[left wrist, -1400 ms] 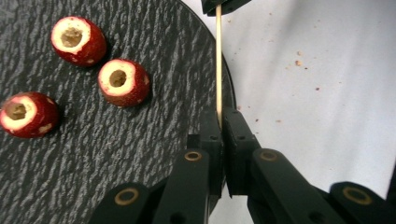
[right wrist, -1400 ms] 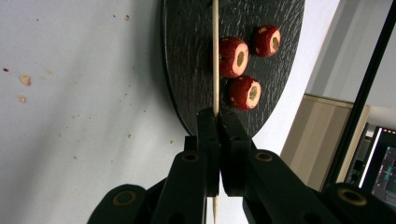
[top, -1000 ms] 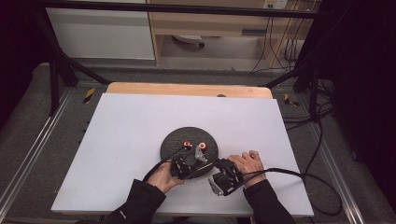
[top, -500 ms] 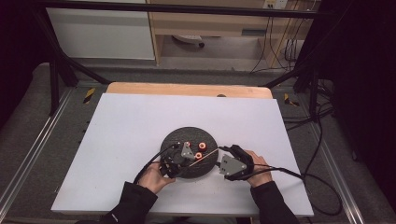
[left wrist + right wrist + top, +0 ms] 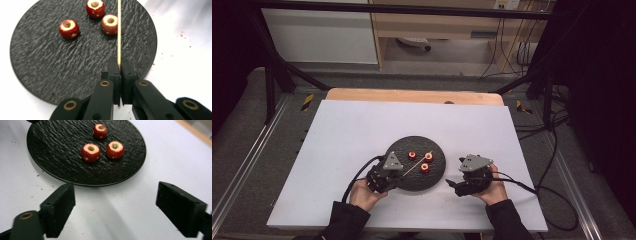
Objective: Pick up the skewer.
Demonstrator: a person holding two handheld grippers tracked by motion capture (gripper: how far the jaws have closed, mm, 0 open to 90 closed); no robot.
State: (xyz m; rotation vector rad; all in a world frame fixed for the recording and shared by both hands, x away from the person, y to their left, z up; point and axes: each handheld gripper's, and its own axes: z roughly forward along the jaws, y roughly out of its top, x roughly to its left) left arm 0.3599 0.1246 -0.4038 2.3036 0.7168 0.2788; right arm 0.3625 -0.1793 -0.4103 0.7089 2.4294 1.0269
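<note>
High view: right gripper (image 5: 455,183) now withdrawn beside plate (image 5: 404,180), jaws spread; left gripper (image 5: 396,174) pinching skewer (image 5: 416,165) over fruits (image 5: 424,167), ready for spearing.

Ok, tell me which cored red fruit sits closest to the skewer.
The duller, brownish-red fruit on the black plate: it sits right beside the skewer; the other two lie further off.

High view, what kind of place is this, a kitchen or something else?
Probably a lab or recording workspace, not a kitchen: a white table inside a black metal frame, loose cables on grey carpet, and a person's hands working a tool beside a black plate.
</note>
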